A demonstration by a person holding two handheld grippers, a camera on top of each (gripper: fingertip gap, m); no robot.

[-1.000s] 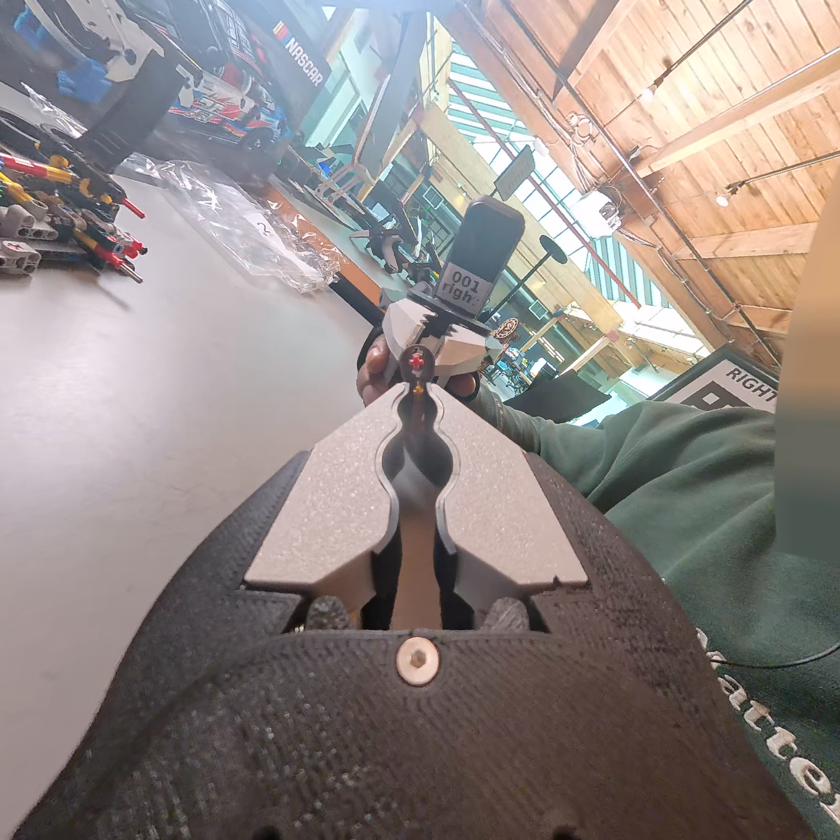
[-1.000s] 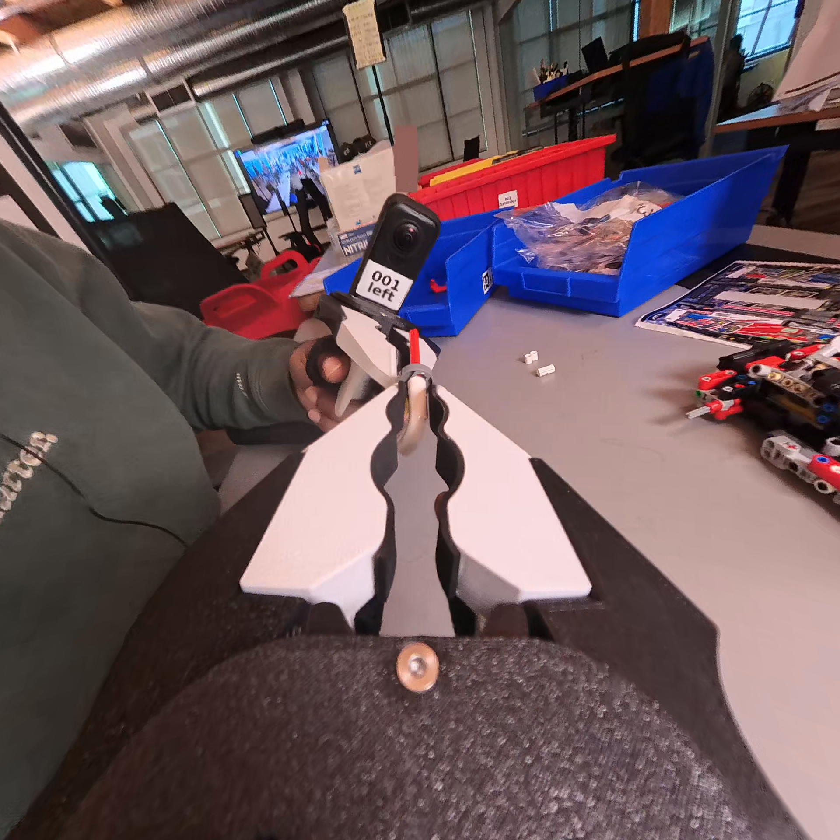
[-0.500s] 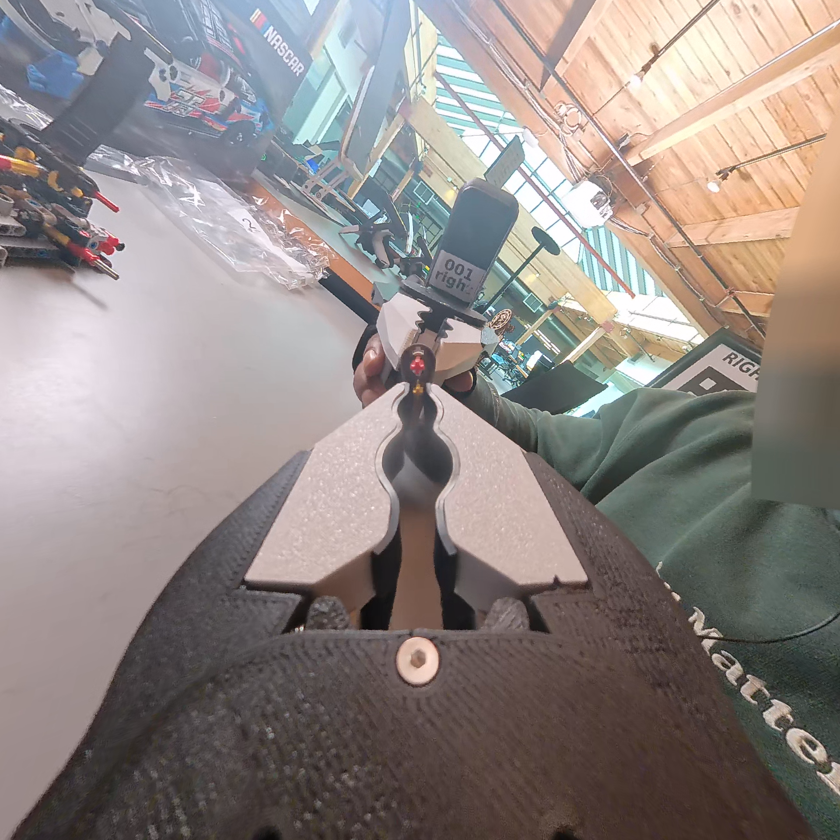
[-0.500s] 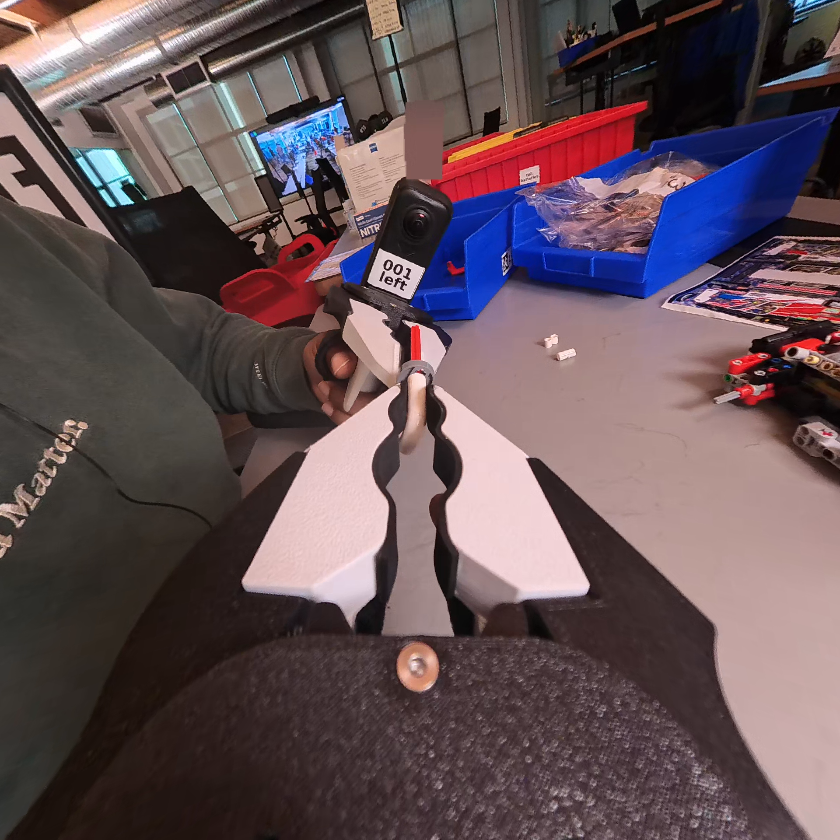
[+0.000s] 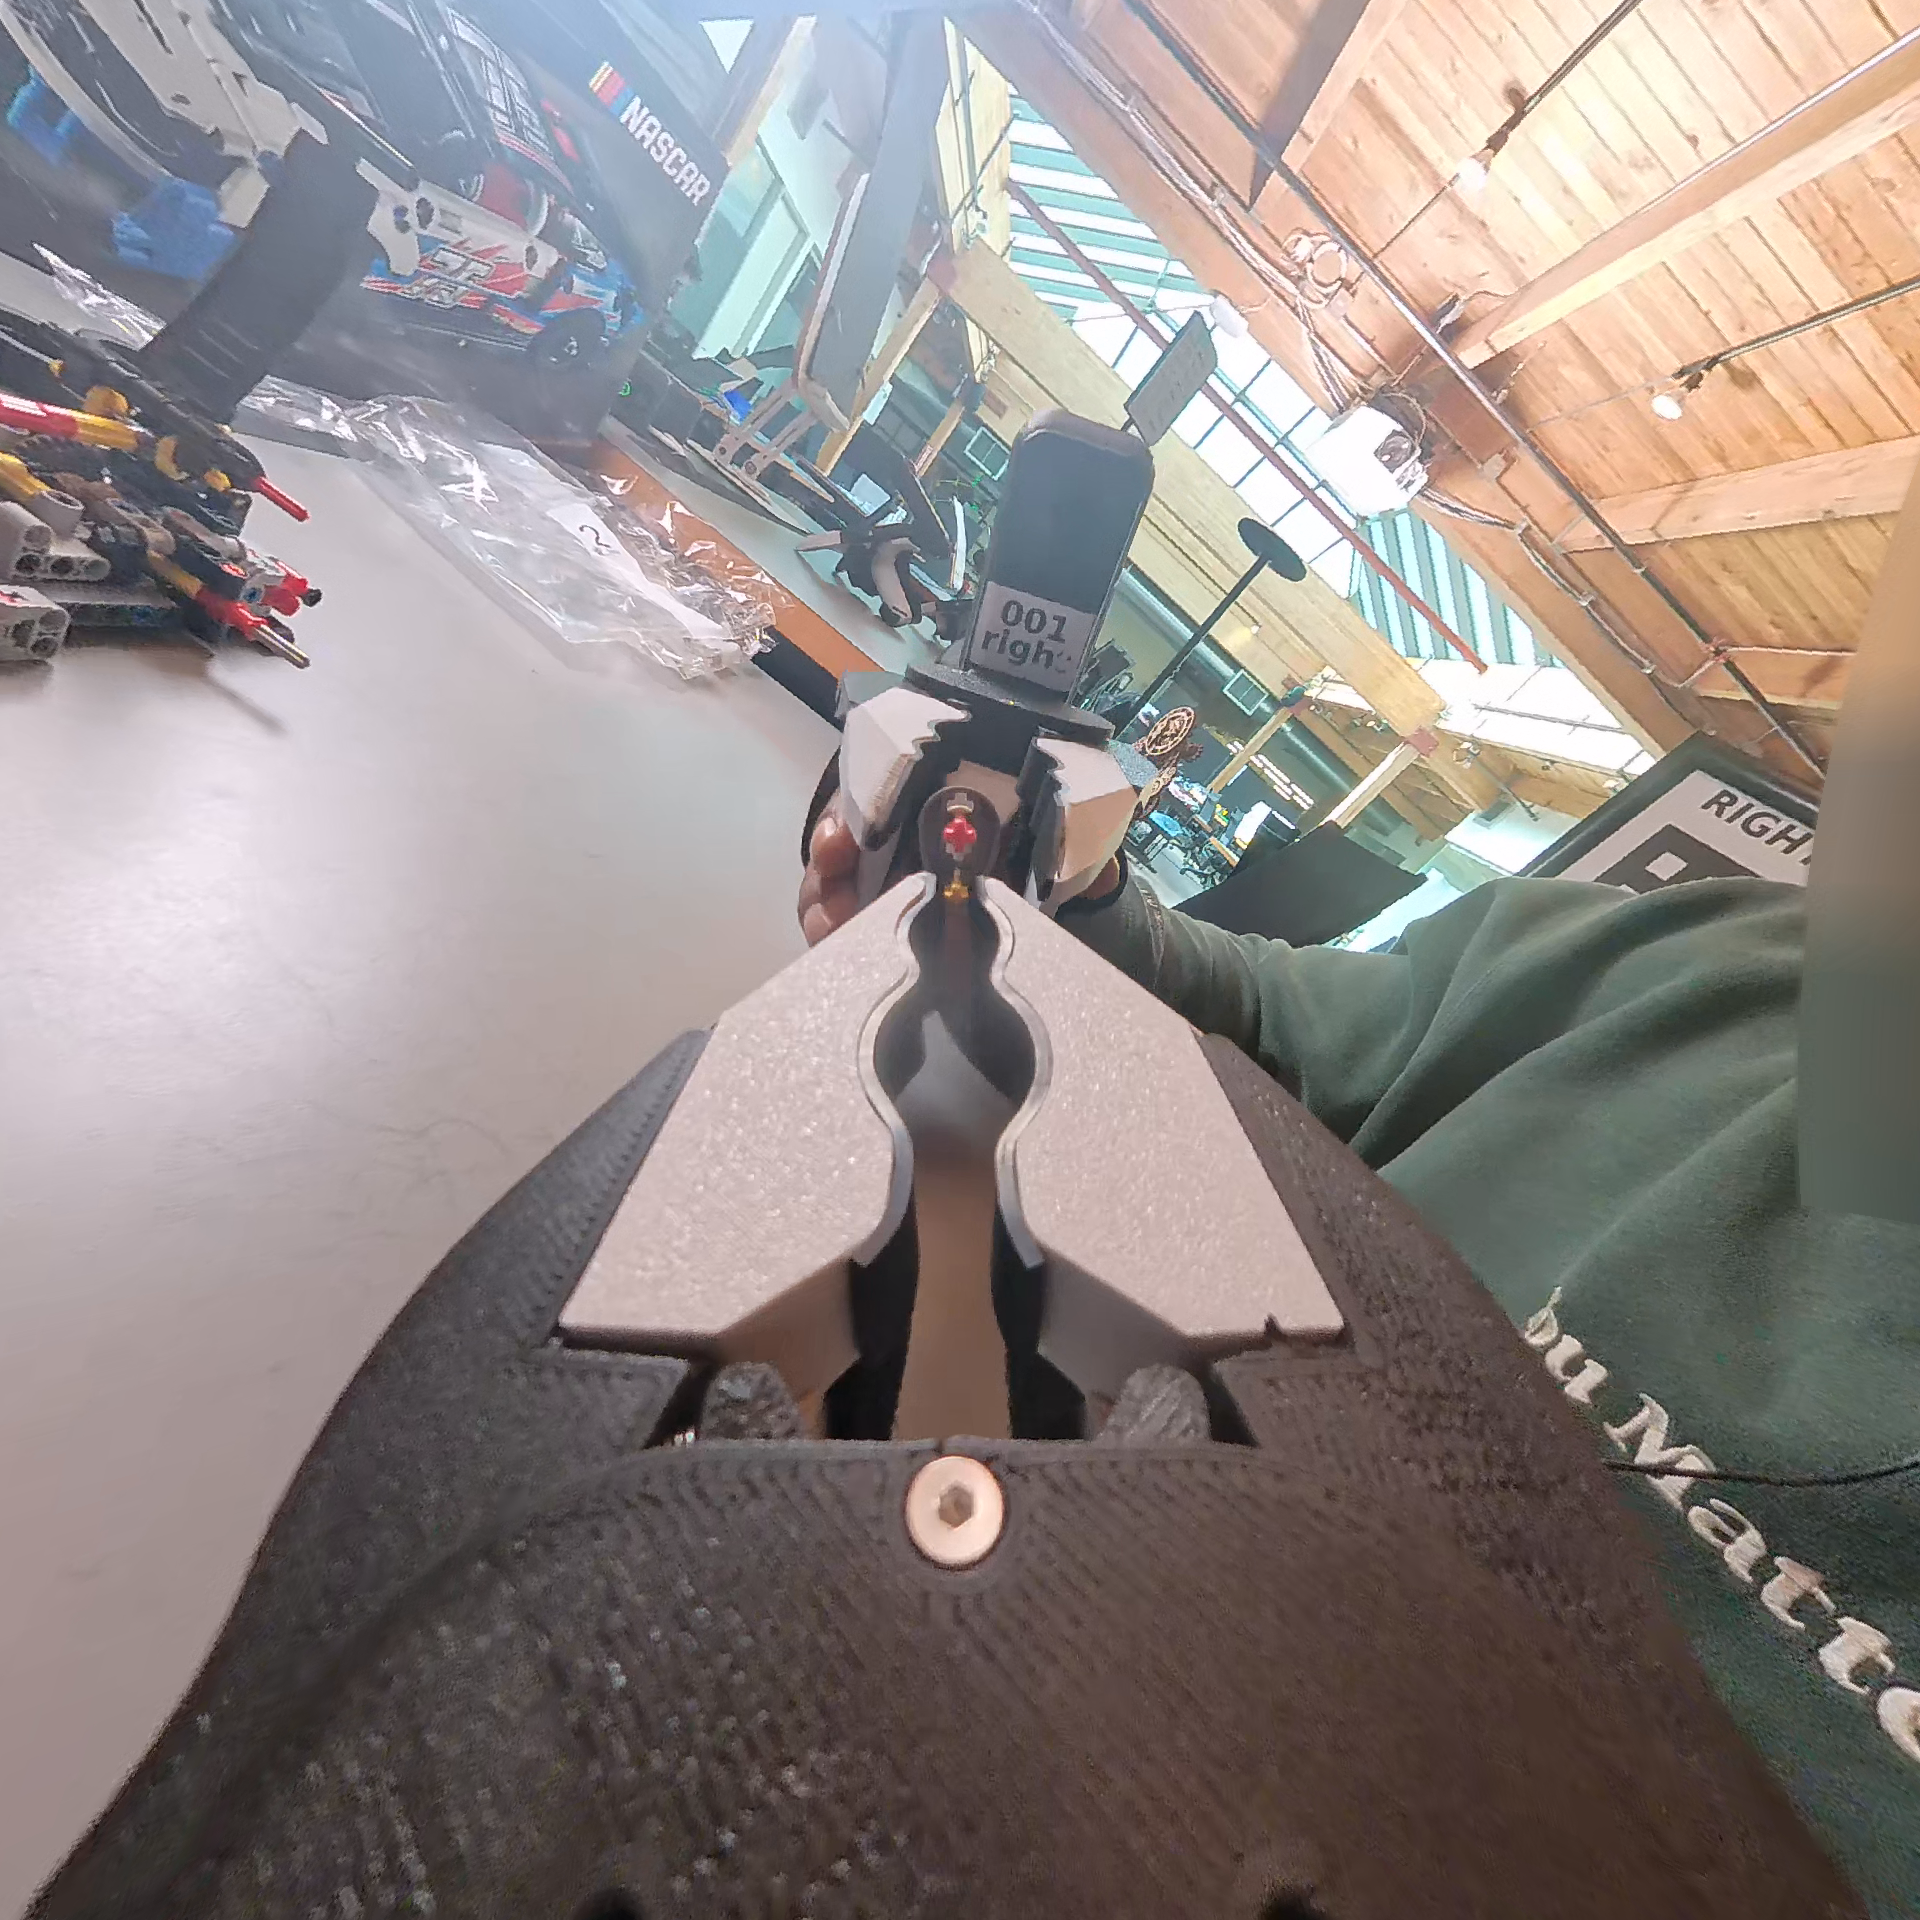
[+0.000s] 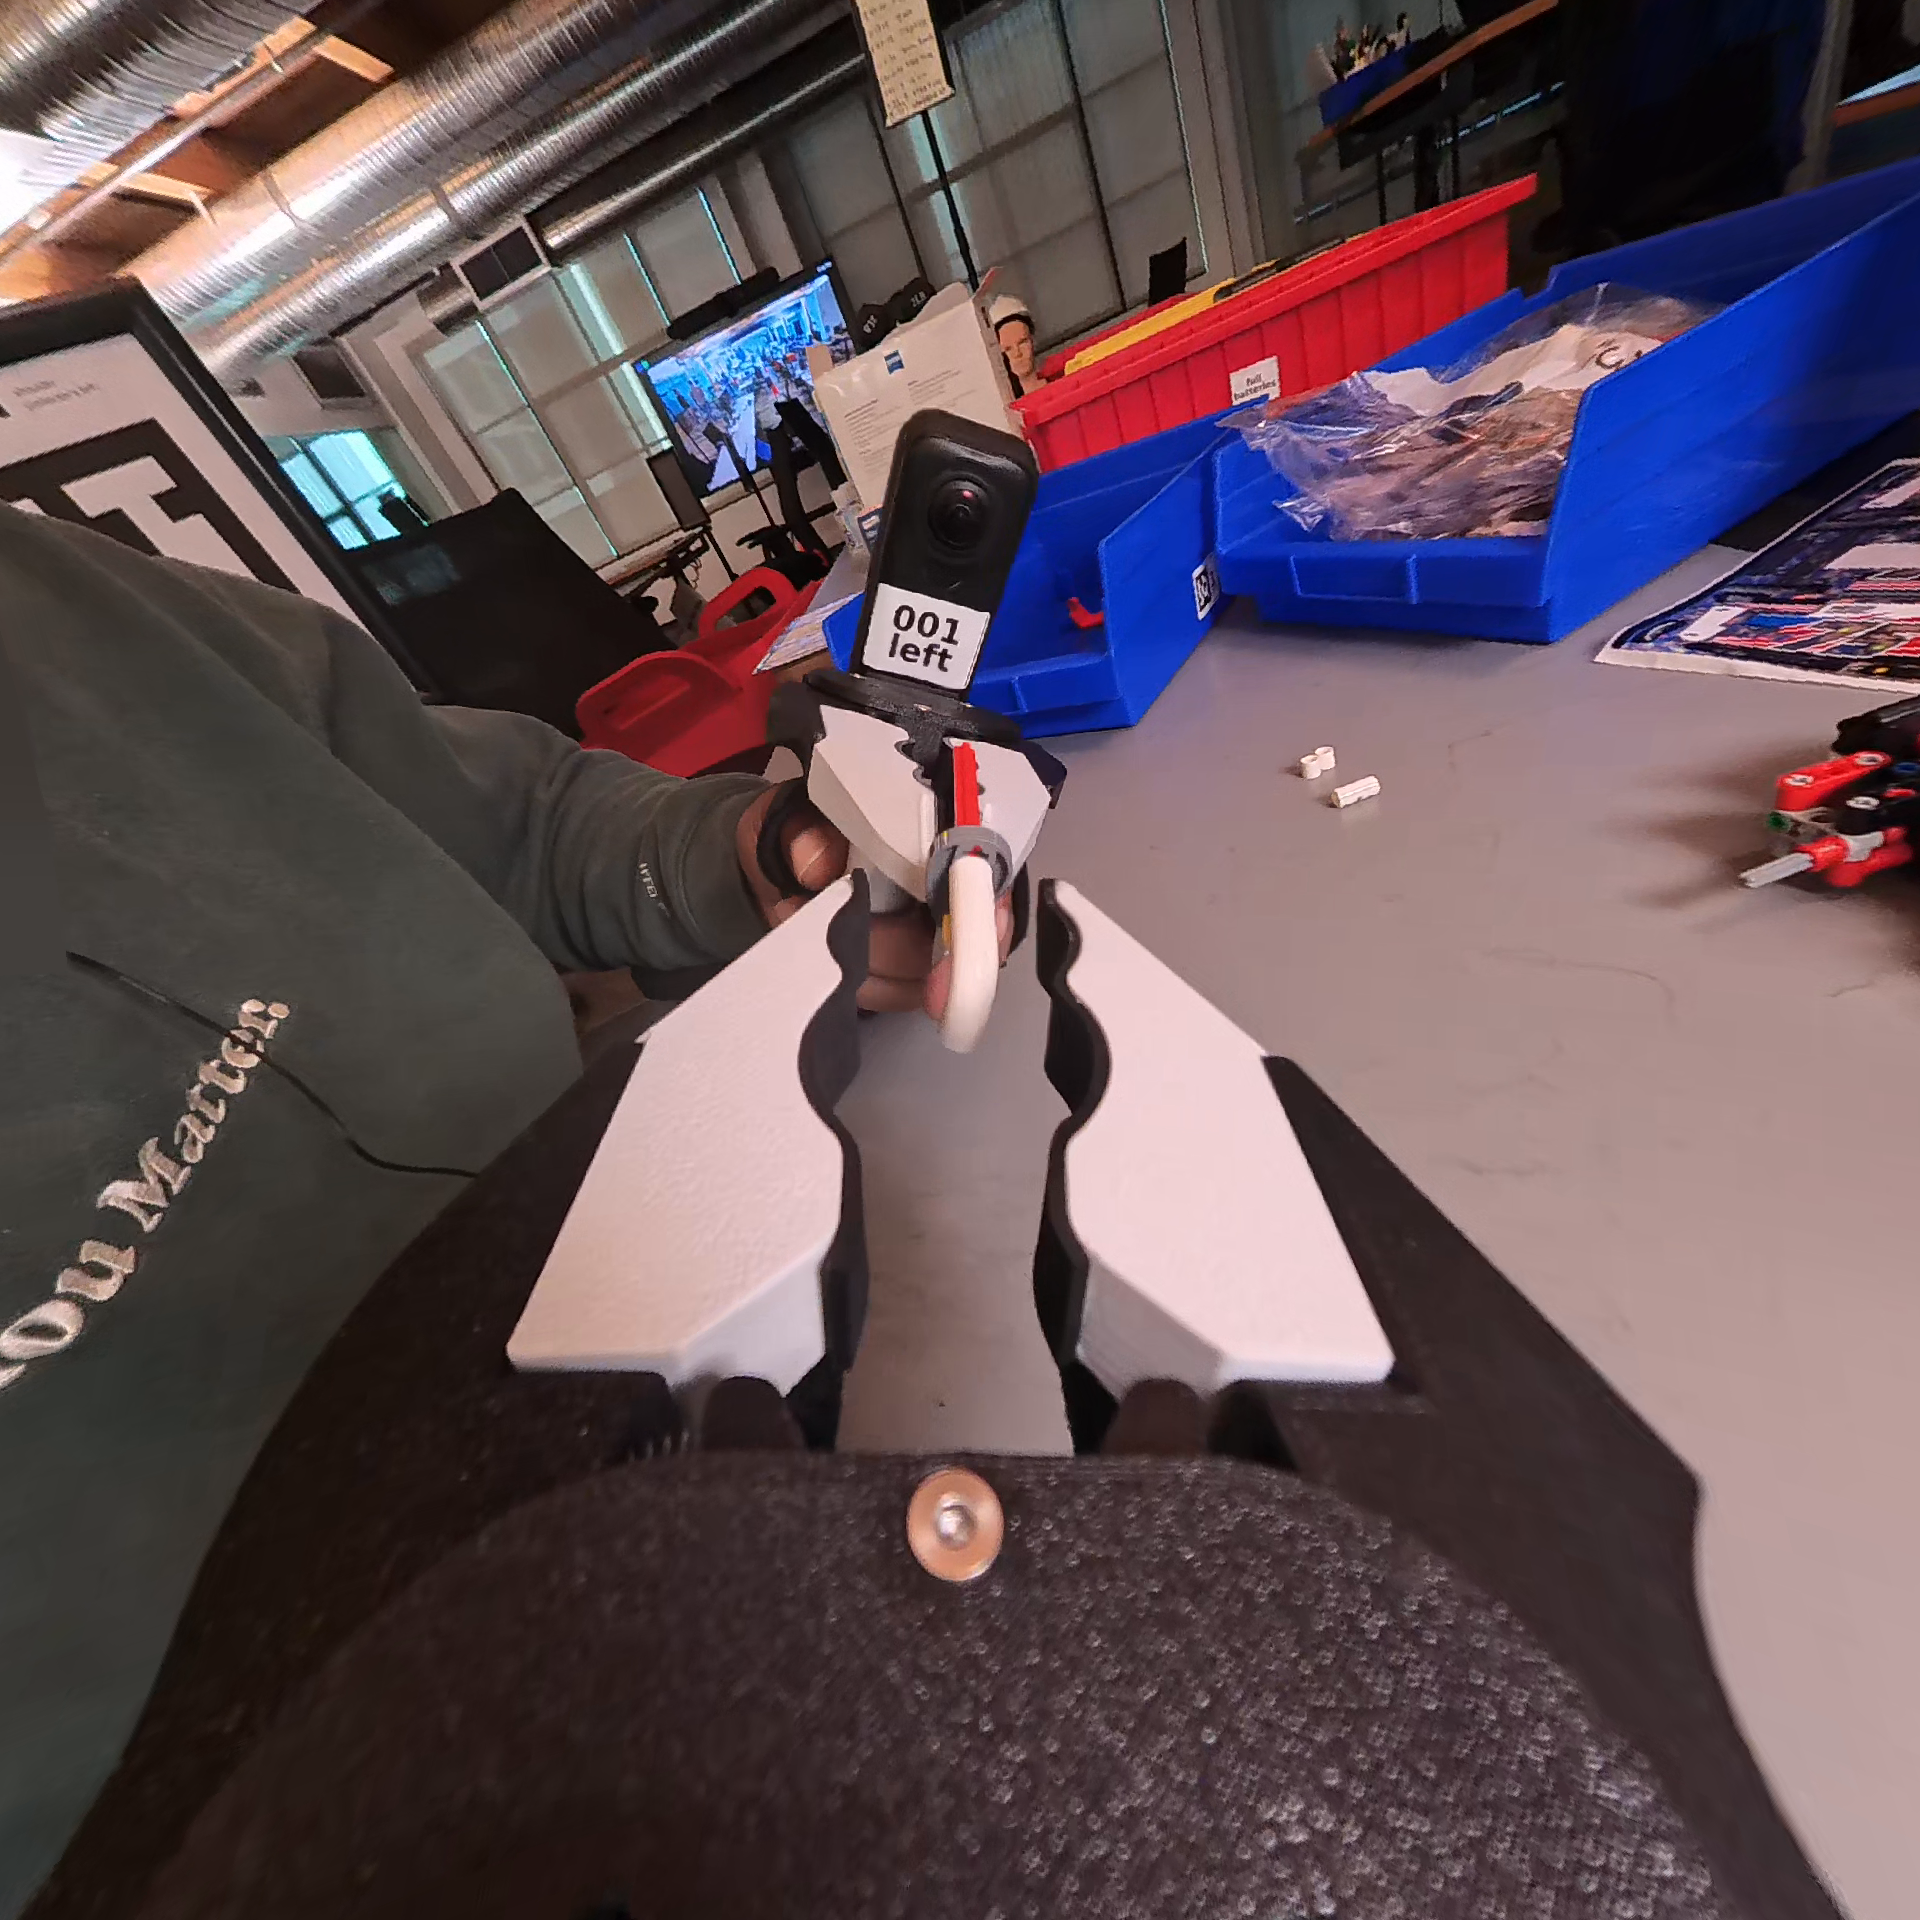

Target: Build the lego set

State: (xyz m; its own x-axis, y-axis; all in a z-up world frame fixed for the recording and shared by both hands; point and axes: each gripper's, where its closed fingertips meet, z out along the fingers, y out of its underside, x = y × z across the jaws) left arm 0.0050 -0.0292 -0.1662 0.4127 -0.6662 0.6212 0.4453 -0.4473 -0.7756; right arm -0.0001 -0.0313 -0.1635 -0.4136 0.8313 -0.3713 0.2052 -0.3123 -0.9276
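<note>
- between the near white fingers [image 6: 727,1122] of the right gripper [image 6: 948,899] there is now a wide gap; half a second ago they were nearly together around the white curved part [image 6: 971,966], and now they stand spread on either side of it without touching it.
- just beyond, that part hangs from a grey ring [image 6: 971,847] on a red rod [image 6: 966,779], above the table's near edge.
- the left gripper [image 6: 961,842] alone carries this piece: its fingers stay pressed together on the red rod, as before.
- both grippers are held up off the table [image 6: 1455,1039], pointing tip to tip at each other, each gripped by a hand in a green sleeve [image 6: 520,831].
- farther out, two small white pieces [image 6: 1340,779] lie mid-table, a half-built model [image 6: 1849,831] sits at the right edge, and blue bins [image 6: 1558,520] line the far edge.
</note>
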